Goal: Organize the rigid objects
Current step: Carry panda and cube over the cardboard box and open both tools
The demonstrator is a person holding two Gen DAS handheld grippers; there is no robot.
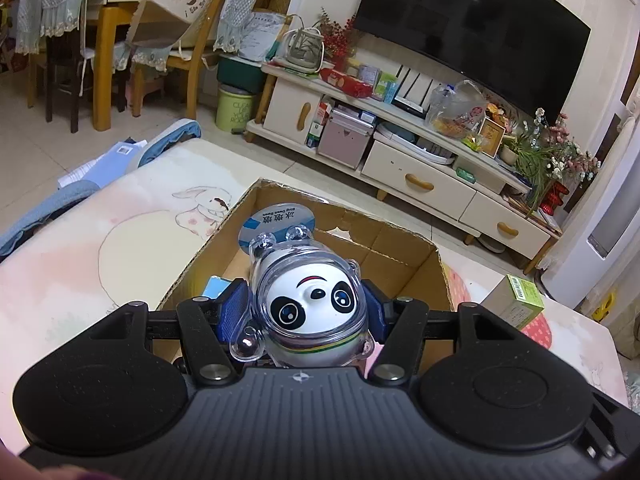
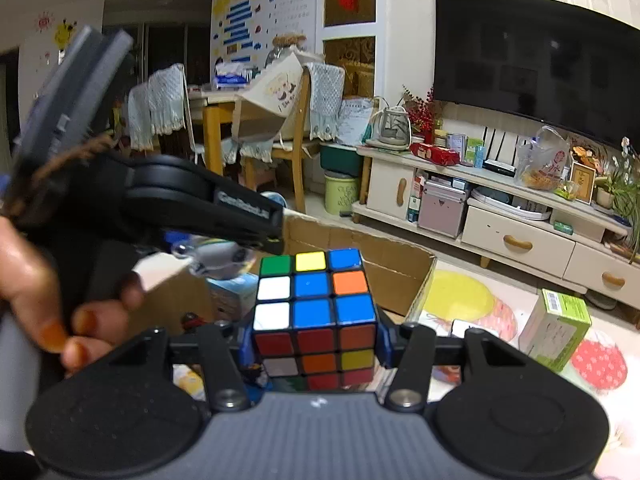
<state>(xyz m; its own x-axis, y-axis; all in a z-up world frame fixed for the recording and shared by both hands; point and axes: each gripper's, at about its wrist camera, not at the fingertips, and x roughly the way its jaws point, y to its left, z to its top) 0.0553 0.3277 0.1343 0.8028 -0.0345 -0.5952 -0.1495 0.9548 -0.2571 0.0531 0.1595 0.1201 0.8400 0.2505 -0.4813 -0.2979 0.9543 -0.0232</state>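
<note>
Both grippers were clamped on objects above the open box.

The left gripper [image 1: 306,312] held a panda figurine [image 1: 310,300] between its blue pads, head toward the camera, over the cardboard box [image 1: 400,256] on the patterned mat [image 1: 120,248]. The right gripper [image 2: 316,344] was closed on a puzzle cube [image 2: 316,312], gripped at both sides, at the box's near edge. In the right wrist view, a hand [image 2: 44,292] carried the left gripper beside the cube. A green carton [image 2: 558,334] stood on the mat, right of the box and apart from it.
</note>
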